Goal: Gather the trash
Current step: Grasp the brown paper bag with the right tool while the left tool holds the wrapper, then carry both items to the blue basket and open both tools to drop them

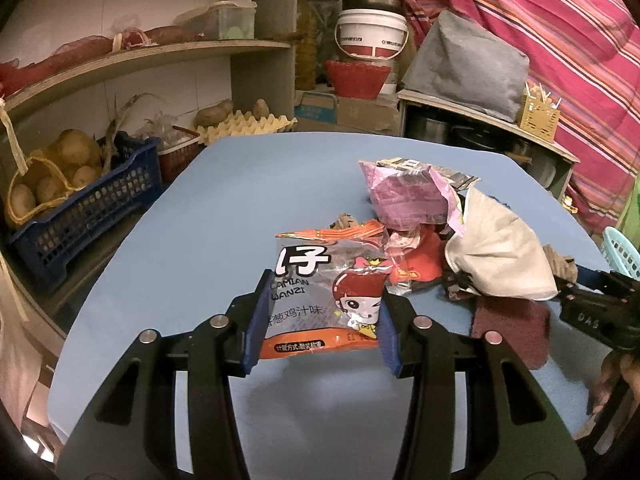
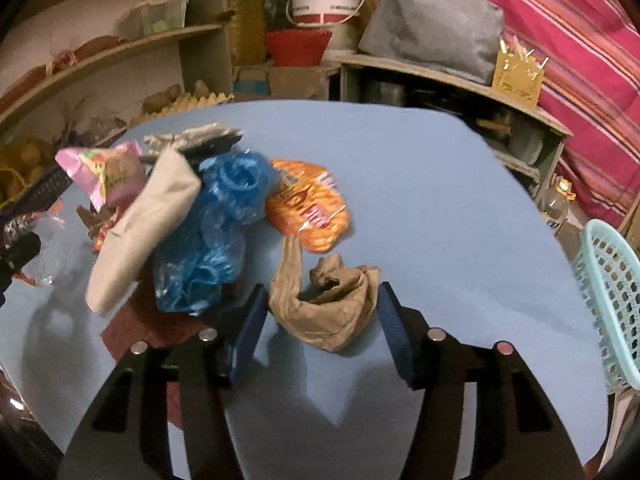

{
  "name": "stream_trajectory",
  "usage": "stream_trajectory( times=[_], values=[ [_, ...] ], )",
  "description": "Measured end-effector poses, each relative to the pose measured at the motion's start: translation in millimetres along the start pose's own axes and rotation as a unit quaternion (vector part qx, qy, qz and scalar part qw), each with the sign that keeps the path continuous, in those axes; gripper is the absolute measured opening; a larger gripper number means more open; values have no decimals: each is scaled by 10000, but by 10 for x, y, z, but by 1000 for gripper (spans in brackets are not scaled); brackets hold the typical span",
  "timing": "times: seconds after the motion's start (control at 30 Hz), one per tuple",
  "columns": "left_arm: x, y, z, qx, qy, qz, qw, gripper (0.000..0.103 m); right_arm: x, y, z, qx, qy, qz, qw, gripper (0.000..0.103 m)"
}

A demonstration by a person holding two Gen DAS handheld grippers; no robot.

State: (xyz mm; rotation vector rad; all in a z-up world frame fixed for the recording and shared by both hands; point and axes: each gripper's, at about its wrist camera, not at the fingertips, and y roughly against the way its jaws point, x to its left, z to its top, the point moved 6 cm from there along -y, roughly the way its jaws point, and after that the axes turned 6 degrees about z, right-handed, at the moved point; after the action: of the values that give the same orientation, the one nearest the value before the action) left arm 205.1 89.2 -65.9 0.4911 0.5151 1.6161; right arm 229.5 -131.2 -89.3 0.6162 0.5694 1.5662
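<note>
In the left wrist view my left gripper (image 1: 323, 324) is shut on an orange and silver snack wrapper (image 1: 324, 288) printed with a cartoon girl, and both blue pads press its sides. Behind it on the blue table (image 1: 240, 208) is a pile: a pink wrapper (image 1: 404, 196), a red wrapper (image 1: 420, 268) and a white cloth pouch (image 1: 496, 248). In the right wrist view my right gripper (image 2: 322, 320) has its pads against both sides of a crumpled brown paper bag (image 2: 328, 308) lying on the table. A blue plastic bag (image 2: 216, 232) and an orange snack bag (image 2: 308, 208) lie just beyond.
A light blue plastic basket (image 2: 612, 300) stands at the table's right edge. A maroon cloth (image 1: 512, 328) lies under the pile. Shelves on the left hold a dark blue crate (image 1: 80, 216) of potatoes and an egg tray (image 1: 244, 124). A low cabinet (image 2: 460, 80) stands behind the table.
</note>
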Motion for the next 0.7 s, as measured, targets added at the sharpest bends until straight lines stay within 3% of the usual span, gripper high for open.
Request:
stream_trajectory(
  times=[0.4,0.7],
  values=[
    [-315,338,133,-380,-202,-51,9991,45,-505,548,244,-546,-35,-197,9983,56],
    [-841,695,457,-722,-324,-300,9964,45,-1284,1000,418,-857,-252,-544,9945,56]
  ],
)
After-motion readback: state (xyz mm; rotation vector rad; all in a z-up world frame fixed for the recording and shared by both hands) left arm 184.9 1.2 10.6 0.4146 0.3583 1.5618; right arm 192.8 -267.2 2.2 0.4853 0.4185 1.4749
